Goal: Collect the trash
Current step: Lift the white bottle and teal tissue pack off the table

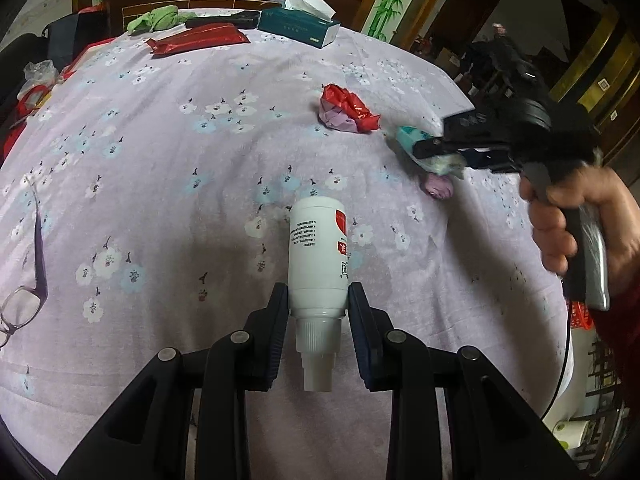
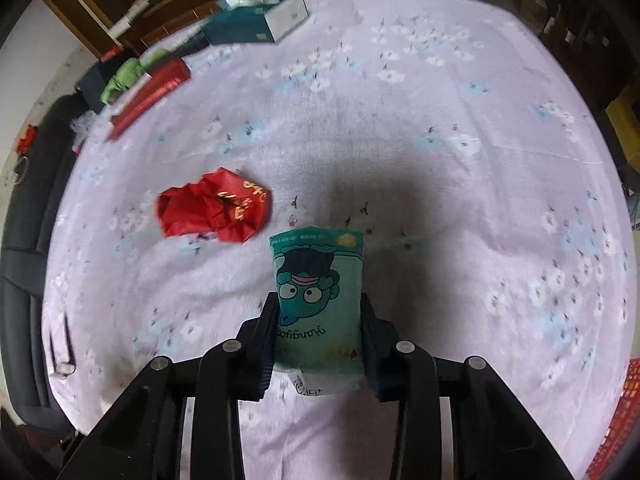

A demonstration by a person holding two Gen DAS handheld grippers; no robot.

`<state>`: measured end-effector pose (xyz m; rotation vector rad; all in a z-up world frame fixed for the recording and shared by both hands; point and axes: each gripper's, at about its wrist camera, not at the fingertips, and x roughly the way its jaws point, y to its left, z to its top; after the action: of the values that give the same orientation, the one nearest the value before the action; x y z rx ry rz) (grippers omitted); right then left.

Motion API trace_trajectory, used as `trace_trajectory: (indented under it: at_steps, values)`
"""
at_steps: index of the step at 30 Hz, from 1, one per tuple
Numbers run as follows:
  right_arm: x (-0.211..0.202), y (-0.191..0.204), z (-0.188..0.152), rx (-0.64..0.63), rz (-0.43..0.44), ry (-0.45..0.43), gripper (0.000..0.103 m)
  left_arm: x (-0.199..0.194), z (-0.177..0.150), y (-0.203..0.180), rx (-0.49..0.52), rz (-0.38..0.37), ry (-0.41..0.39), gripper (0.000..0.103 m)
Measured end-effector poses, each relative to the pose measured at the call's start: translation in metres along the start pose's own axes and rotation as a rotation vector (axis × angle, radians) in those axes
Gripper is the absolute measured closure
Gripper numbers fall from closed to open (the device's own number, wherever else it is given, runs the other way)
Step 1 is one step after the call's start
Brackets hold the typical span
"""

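Note:
My left gripper [image 1: 319, 296] is shut on a white plastic bottle [image 1: 318, 248] with a red label, its cap pointing back at the camera. A hand at the right holds my right gripper [image 1: 438, 156], shut on a teal tissue pack [image 1: 406, 136]. In the right wrist view the same teal pack [image 2: 320, 300] with a cartoon face fills the right gripper [image 2: 319, 306]. A crumpled red wrapper [image 1: 346, 114] [image 2: 214, 210] lies on the floral purple tablecloth [image 1: 160, 160]. A small purple wad [image 1: 438, 188] lies just under the right gripper.
Along the far table edge lie a teal tissue box [image 1: 298, 24] [image 2: 256, 20], a flat red packet [image 1: 198, 40] [image 2: 148, 96] and a green cloth [image 1: 156, 20]. Eyeglasses [image 1: 24, 280] rest at the left edge. A red basket [image 2: 624, 420] shows below the table at the right.

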<state>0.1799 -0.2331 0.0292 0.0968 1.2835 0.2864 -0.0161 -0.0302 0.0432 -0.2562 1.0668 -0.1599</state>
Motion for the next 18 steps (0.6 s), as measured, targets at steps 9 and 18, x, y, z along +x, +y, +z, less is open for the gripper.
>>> trace_trajectory:
  at_steps: [9,18]
  values:
    - [-0.071,-0.018,-0.090,0.019,0.051,-0.135,0.065,-0.002,-0.018,-0.045,0.067,-0.003,-0.027,0.074]
    - [-0.102,-0.051,-0.186,0.046,0.006,-0.203,0.065,-0.003,-0.052,-0.100,0.154,0.040,-0.041,0.074]
